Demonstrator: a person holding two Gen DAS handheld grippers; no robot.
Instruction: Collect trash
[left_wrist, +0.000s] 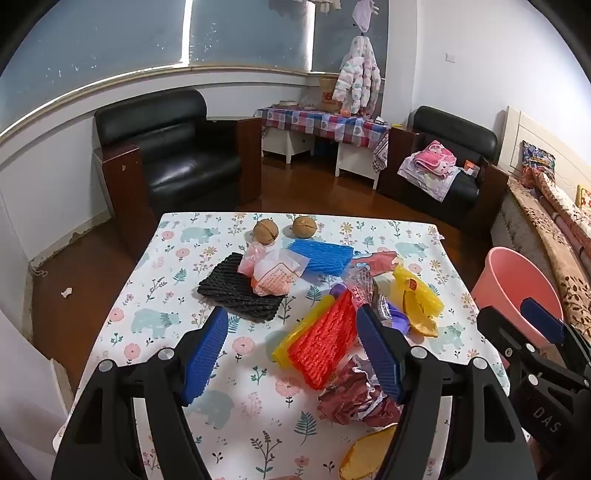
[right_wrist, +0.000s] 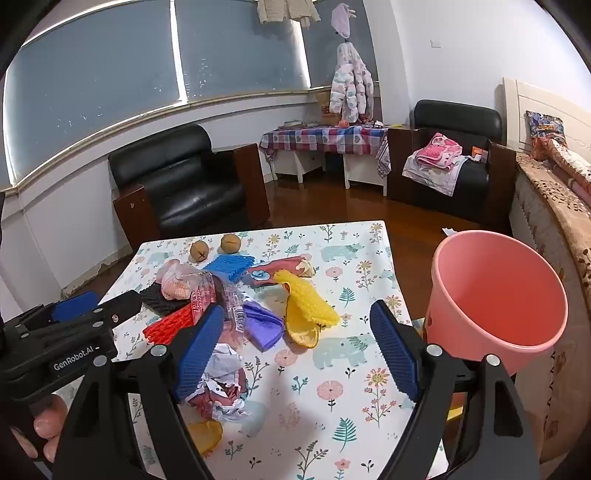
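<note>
Trash (left_wrist: 325, 343) lies heaped mid-desk (left_wrist: 155, 295), left of the pink bin (right_wrist: 498, 291): foam nets and wrappers, light and crushable, we judge; we'd pinch an edge. Both hand-held grippers, left (left_wrist: 291, 350) and right (right_wrist: 295, 350), hover spread, empty.

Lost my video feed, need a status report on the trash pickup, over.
Left gripper and right gripper open, empty. Trash pile on table, none collected. Pink bin empty at right edge, nothing in the way.

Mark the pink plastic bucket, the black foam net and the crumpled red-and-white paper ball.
Pink plastic bucket (right_wrist: 546, 317): right wrist view, inner wall.
Black foam net (left_wrist: 236, 288): left wrist view, top face.
Crumpled red-and-white paper ball (right_wrist: 221, 391): right wrist view, centre.
</note>
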